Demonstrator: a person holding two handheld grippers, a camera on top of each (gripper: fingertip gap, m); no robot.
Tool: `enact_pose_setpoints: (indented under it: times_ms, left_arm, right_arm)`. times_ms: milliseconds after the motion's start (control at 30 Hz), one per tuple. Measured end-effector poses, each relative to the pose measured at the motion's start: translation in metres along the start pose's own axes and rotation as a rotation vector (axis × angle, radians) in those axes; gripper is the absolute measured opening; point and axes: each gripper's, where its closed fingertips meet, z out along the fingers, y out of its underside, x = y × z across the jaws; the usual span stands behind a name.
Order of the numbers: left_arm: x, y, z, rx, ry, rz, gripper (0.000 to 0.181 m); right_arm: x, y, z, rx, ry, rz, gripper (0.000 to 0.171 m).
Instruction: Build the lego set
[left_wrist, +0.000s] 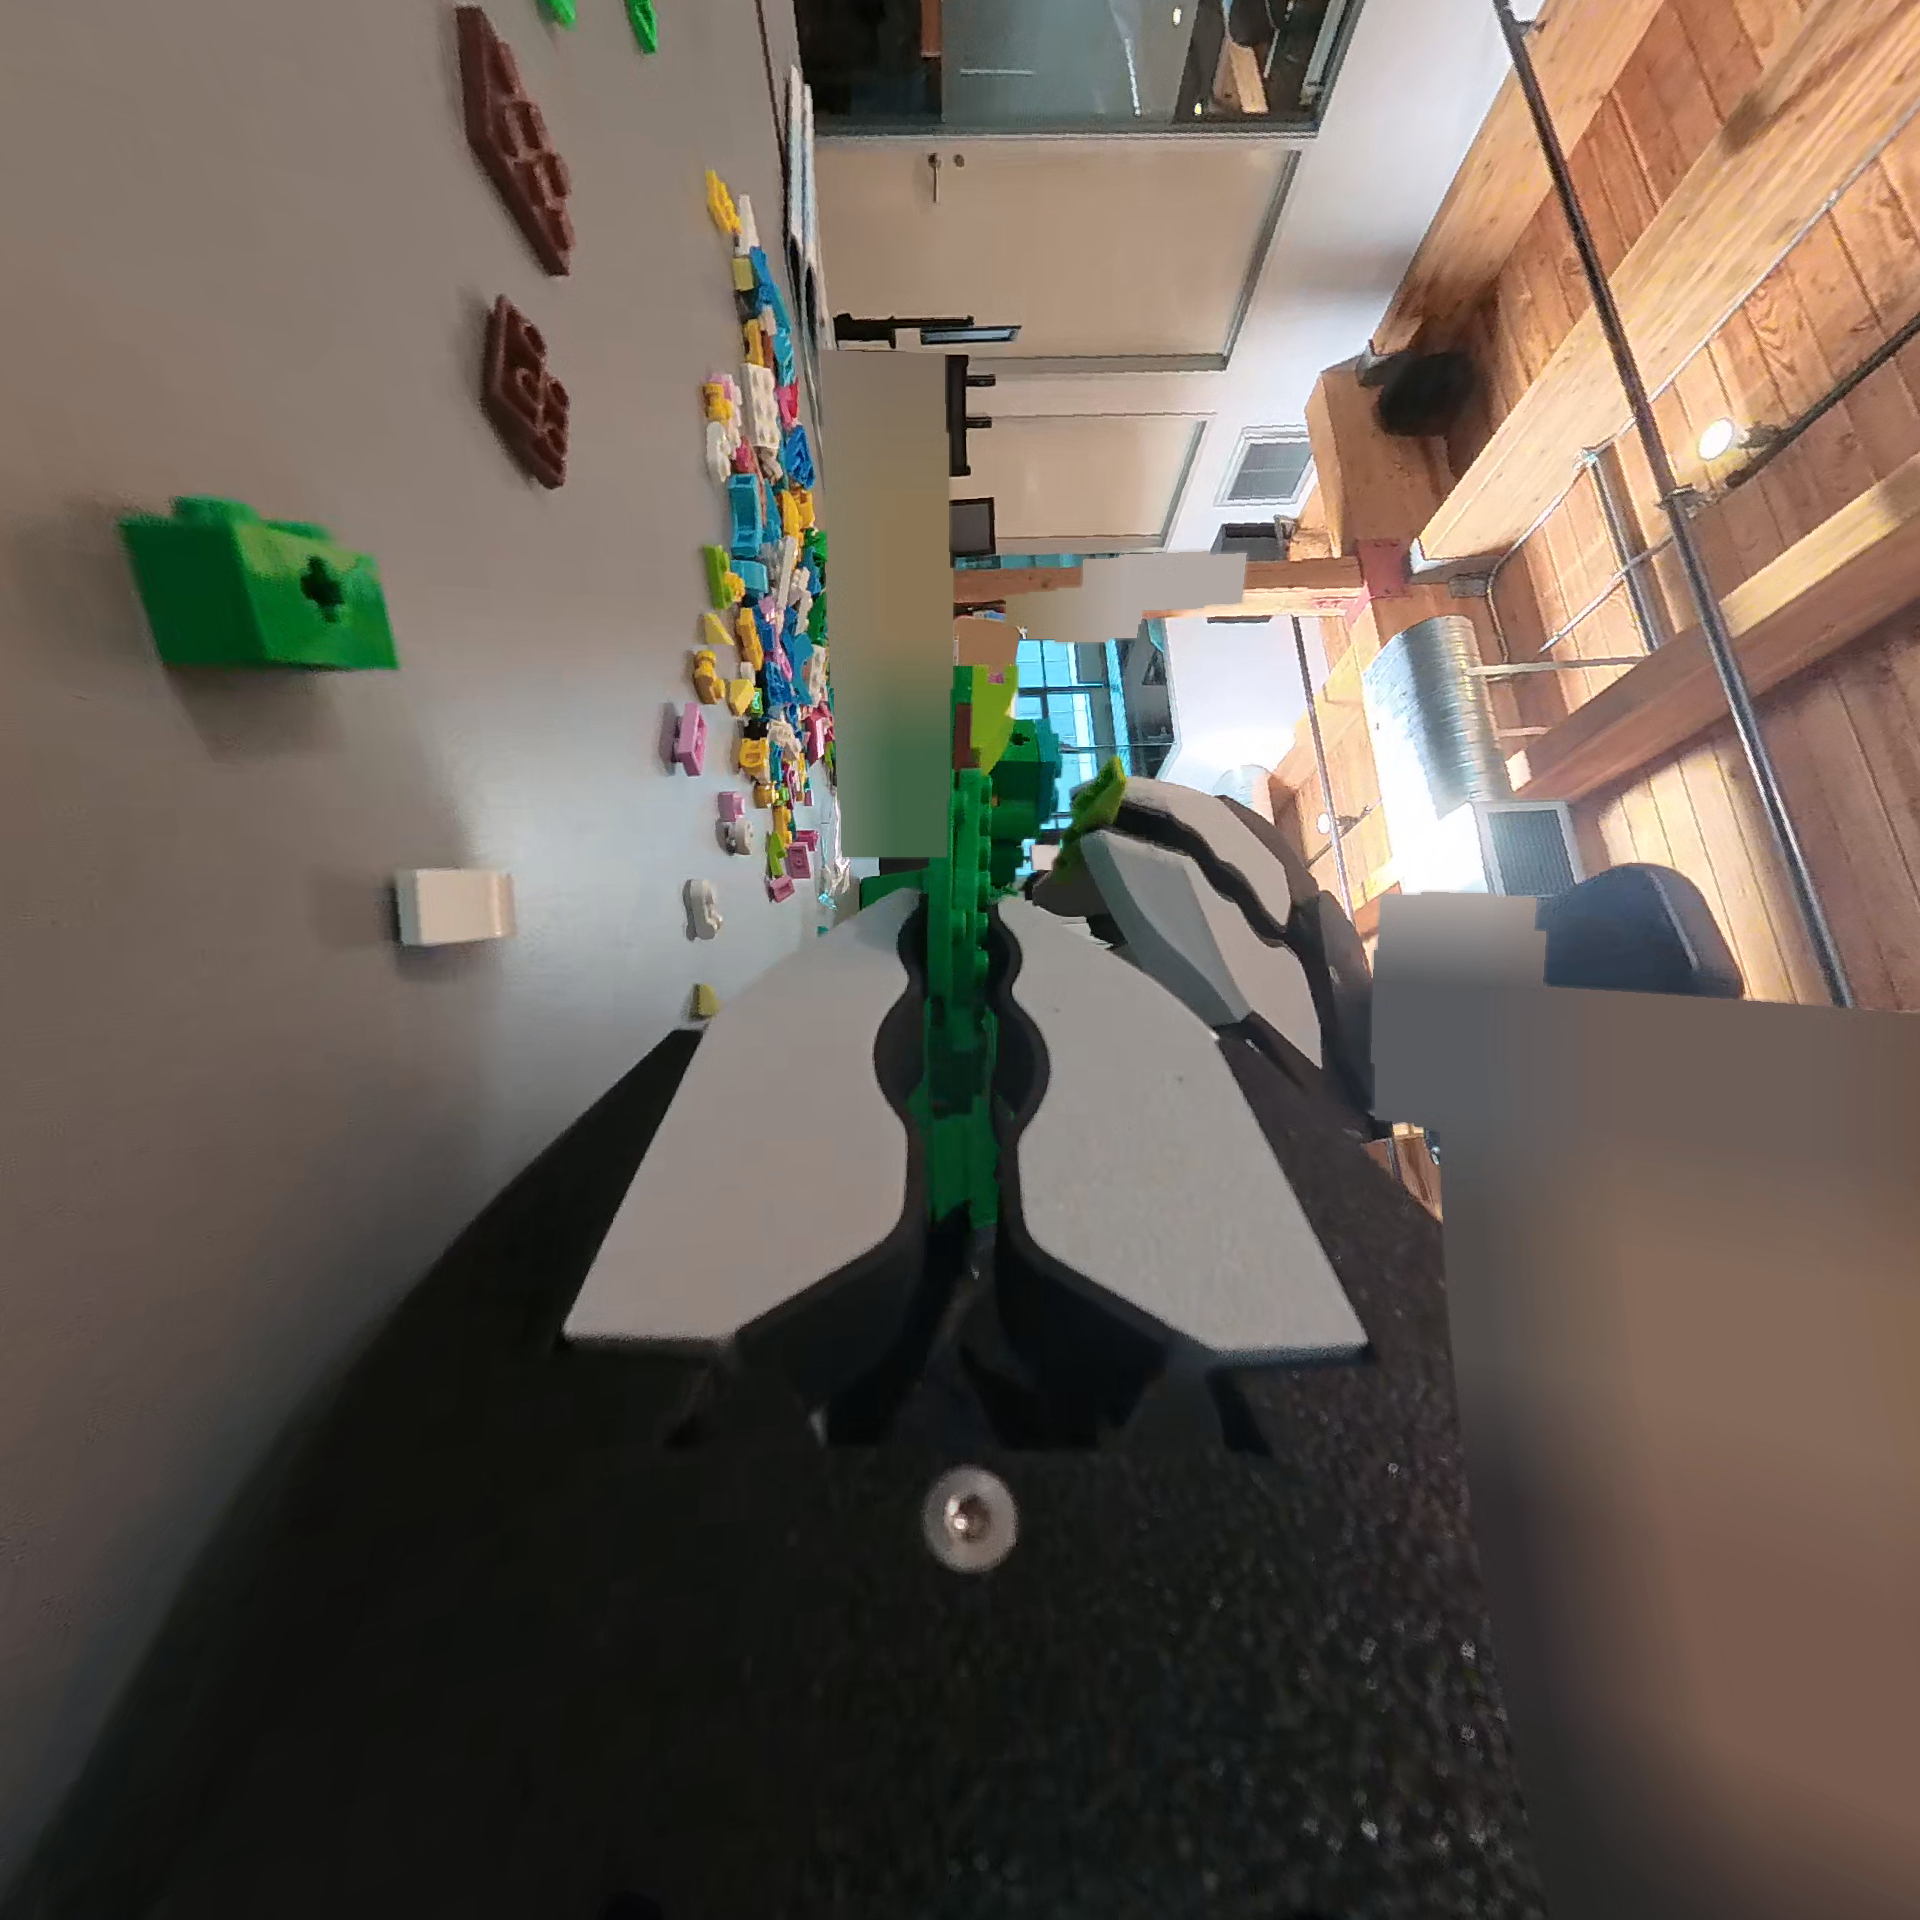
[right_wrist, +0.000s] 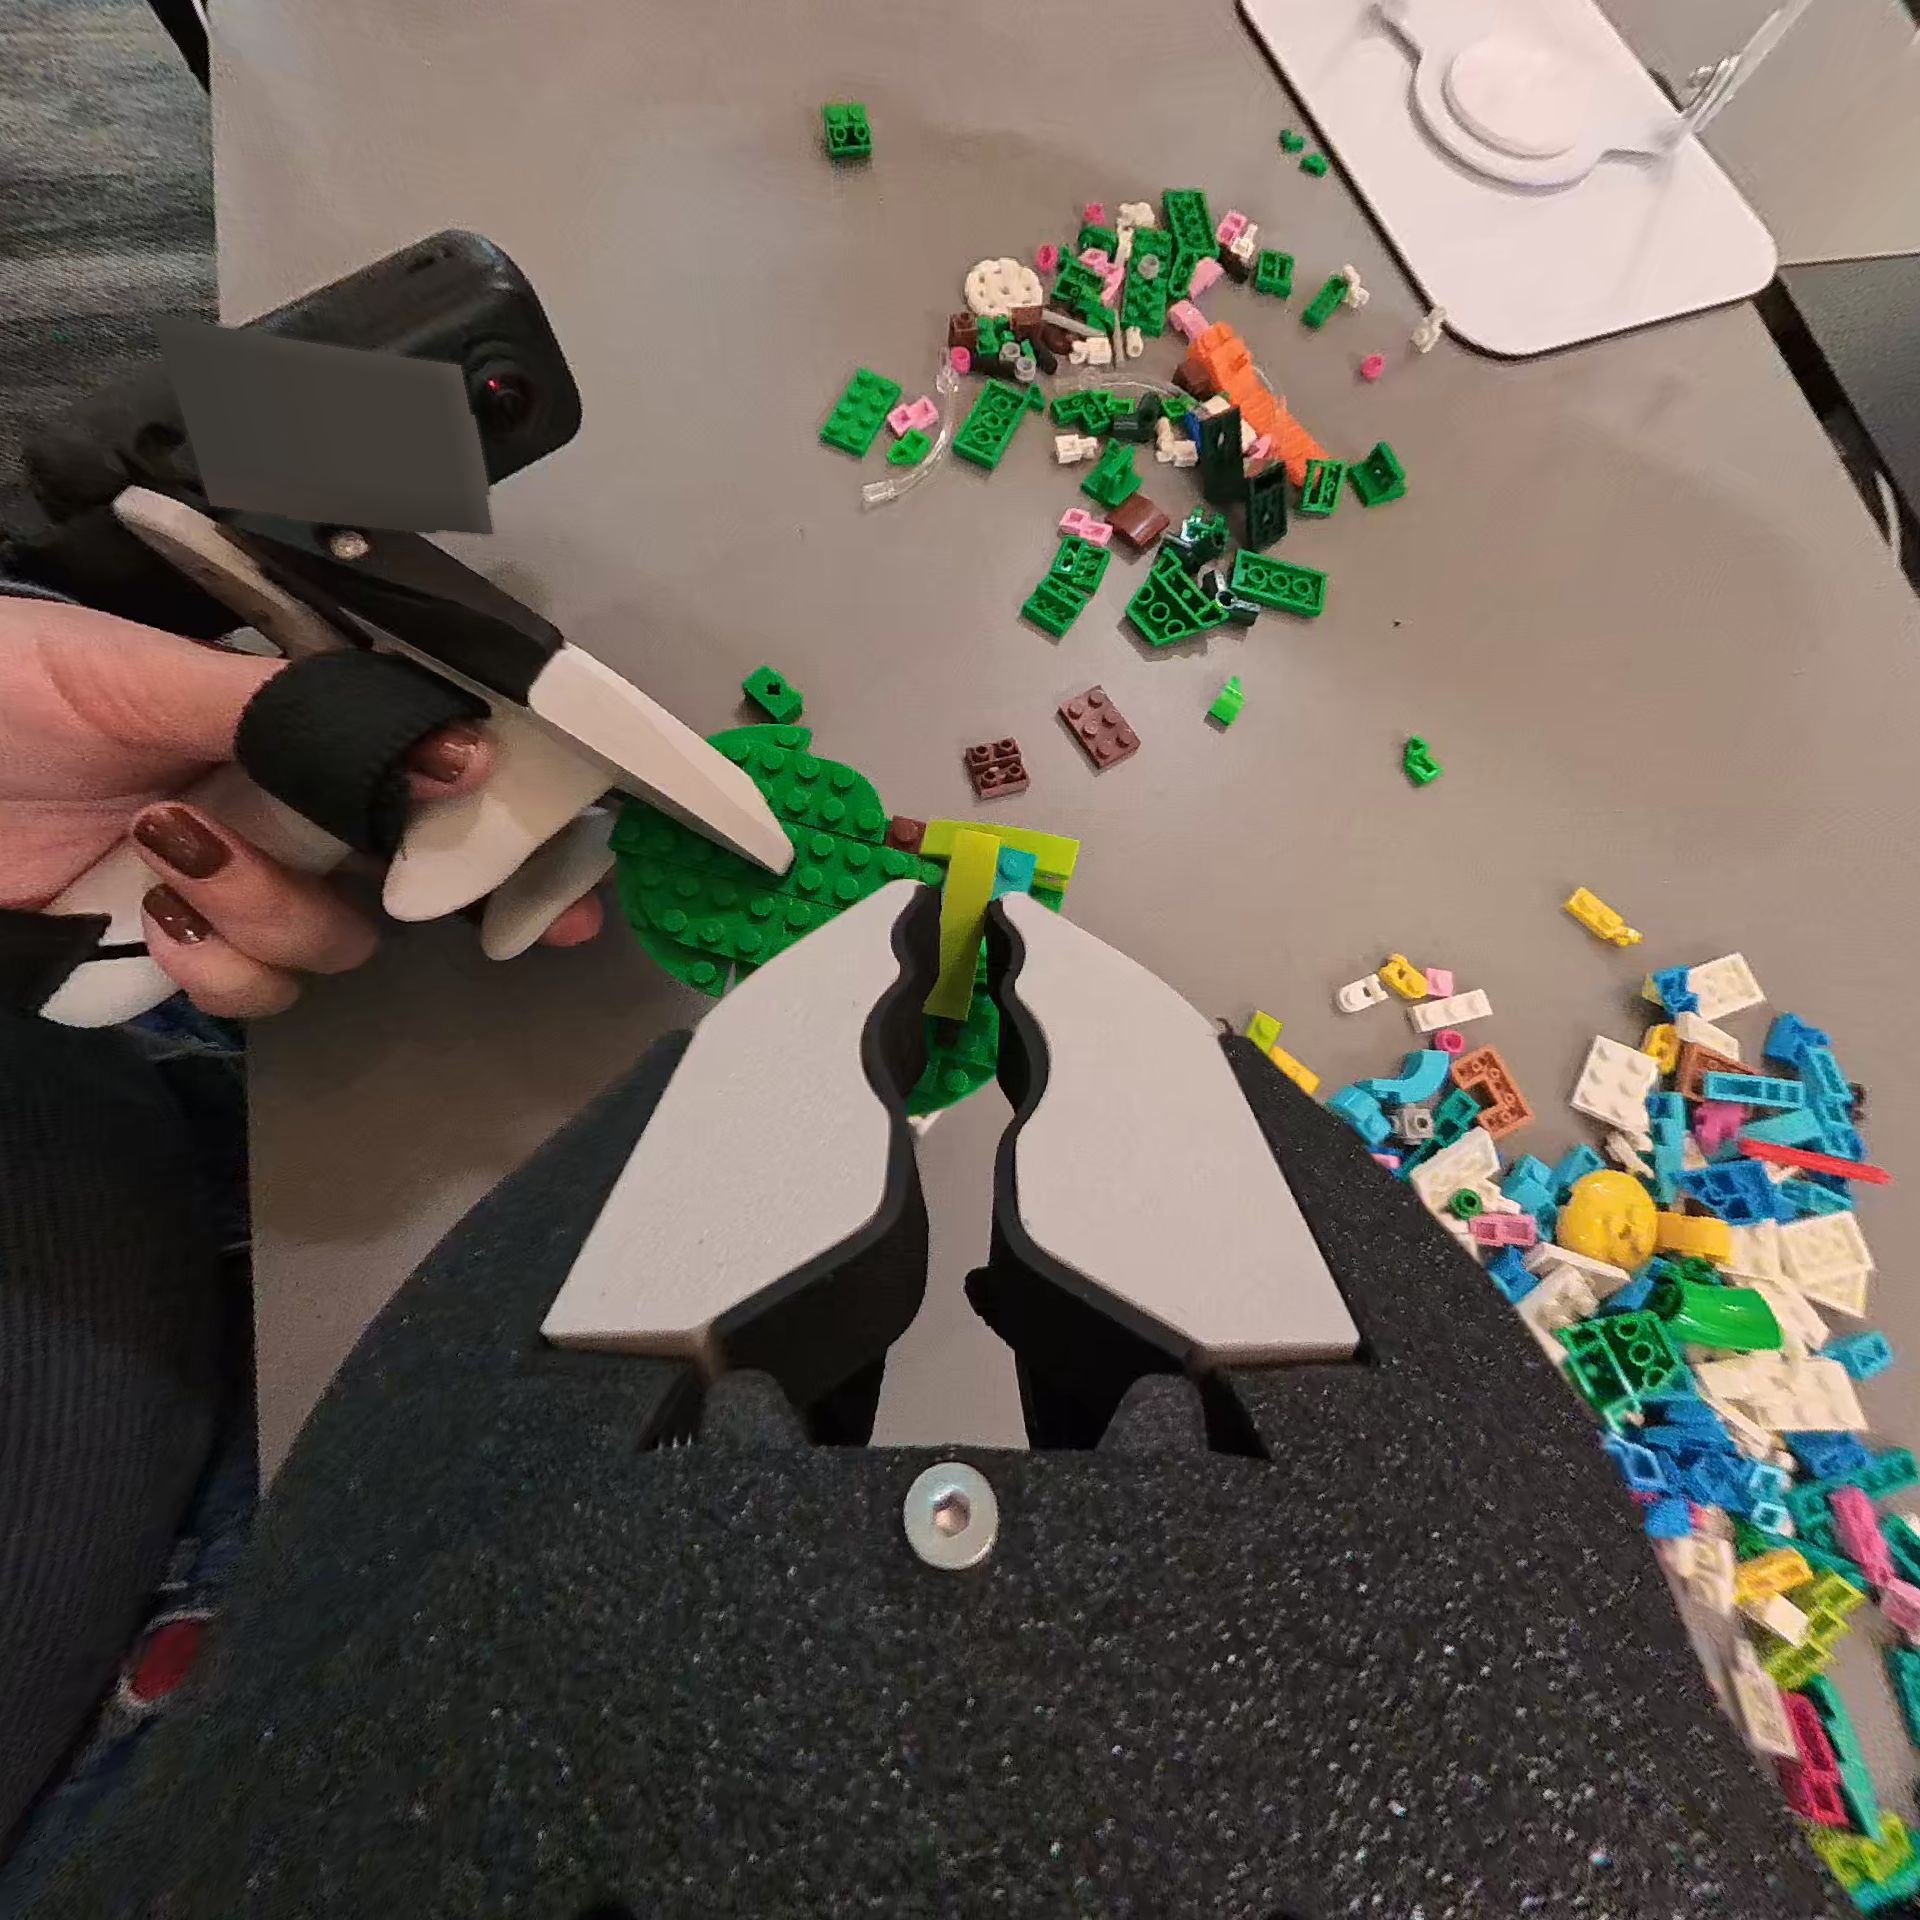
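1. my left gripper (left_wrist: 961, 925) is pinching the green lego build (left_wrist: 961, 1039) edge-on between its two fingers, the studded plates running straight up the gap toward 12 o'clock in the left wrist view.
2. from the right wrist view the same build (right_wrist: 769, 883) reads as a round green studded plate held just above the grey counter (right_wrist: 675, 312), with my left gripper's white finger (right_wrist: 665, 764) lying across its studs from 10 o'clock.
3. my right gripper (right_wrist: 956, 925) is closed on a lime green strip (right_wrist: 961, 935), which stands nearly upright between the fingertips at the plate's 3 o'clock edge; i think it touches the lime and teal pieces (right_wrist: 1013, 857) already on the build, but the fingers hide the join.
4. a brown stud piece (right_wrist: 904, 831) sits on the plate just left of those lime parts.
5. loose on the counter: two brown plates (right_wrist: 1049, 743) at 1 o'clock of the build, a green pile (right_wrist: 1153, 416) farther off at 1 o'clock, and a blue, white and yellow pile (right_wrist: 1662, 1195) at 4 o'clock.
6. a white tray (right_wrist: 1403, 208) sits at the far 2 o'clock corner.
7. in the left wrist view a green brick (left_wrist: 260, 592) with a cross hole and a white brick (left_wrist: 452, 906) lie at 9 to 10 o'clock.
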Motion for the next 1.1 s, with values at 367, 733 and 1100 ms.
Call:
enact_pose_setpoints:
  times_ms: [367, 733, 1100]
  left_arm:
    - [-0.009, 0.003, 0.002, -0.018, -0.034, -0.011, 0.008]
    - [-0.015, 0.005, 0.003, -0.031, -0.049, -0.015, 0.008]
    - [-0.016, 0.006, 0.004, -0.039, -0.043, -0.025, 0.008]
  right_arm:
    - [0.0, 0.017, 0.008, -0.12, 0.028, -0.023, 0.007]
    - [0.001, 0.025, 0.011, -0.144, -0.006, 0.023, 0.007]
    - [0.002, 0.025, 0.01, -0.1, -0.006, 0.049, 0.009]
